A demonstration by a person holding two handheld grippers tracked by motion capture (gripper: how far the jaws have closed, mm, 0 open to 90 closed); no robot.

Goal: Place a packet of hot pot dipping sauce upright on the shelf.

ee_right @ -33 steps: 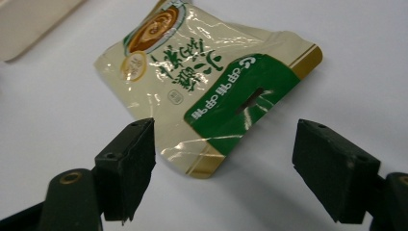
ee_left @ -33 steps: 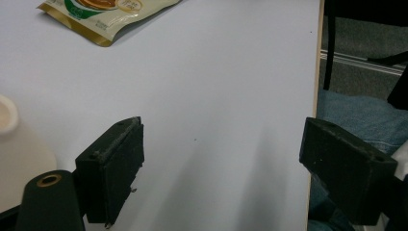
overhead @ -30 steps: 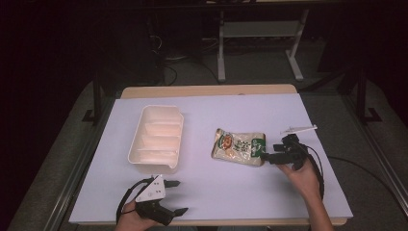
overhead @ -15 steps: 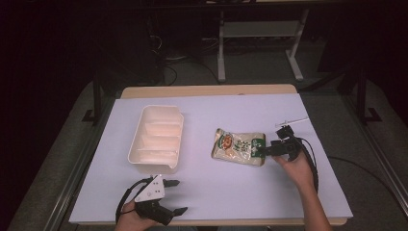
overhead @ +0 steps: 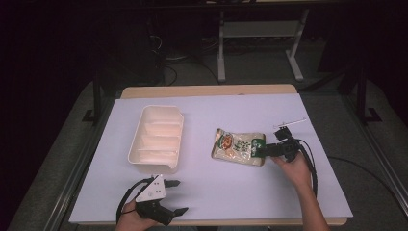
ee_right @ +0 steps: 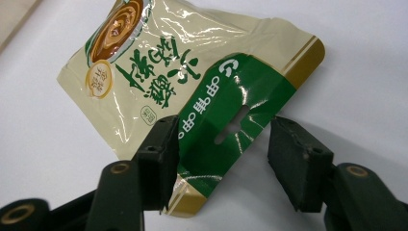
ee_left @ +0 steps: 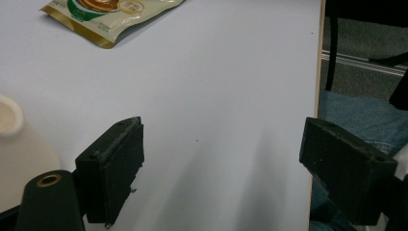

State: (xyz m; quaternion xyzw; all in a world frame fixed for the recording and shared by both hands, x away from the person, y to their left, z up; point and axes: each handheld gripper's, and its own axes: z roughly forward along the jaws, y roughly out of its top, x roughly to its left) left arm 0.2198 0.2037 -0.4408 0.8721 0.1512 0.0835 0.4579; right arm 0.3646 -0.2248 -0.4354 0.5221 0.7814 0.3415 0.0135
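Two tools: the right tool (ee_right: 221, 144) straddles the pouch's (overhead: 236, 146) 3 o'clock end, narrowly parted; the left tool (ee_left: 221, 159) gapes wide at the tabletop's (overhead: 231, 192) 6 o'clock edge.

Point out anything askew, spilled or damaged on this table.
Nothing stands out. The snack pouch lies flat and sealed, the white tray sits upright and empty, and the right tongs straddle the pouch's green header, open.

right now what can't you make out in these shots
- Snack pouch: its small print is too small in the high view; the right tool covers its green end in the right gripper view; the frame edge cuts it off in the left gripper view.
- White tray: cropped to one corner in the left gripper view.
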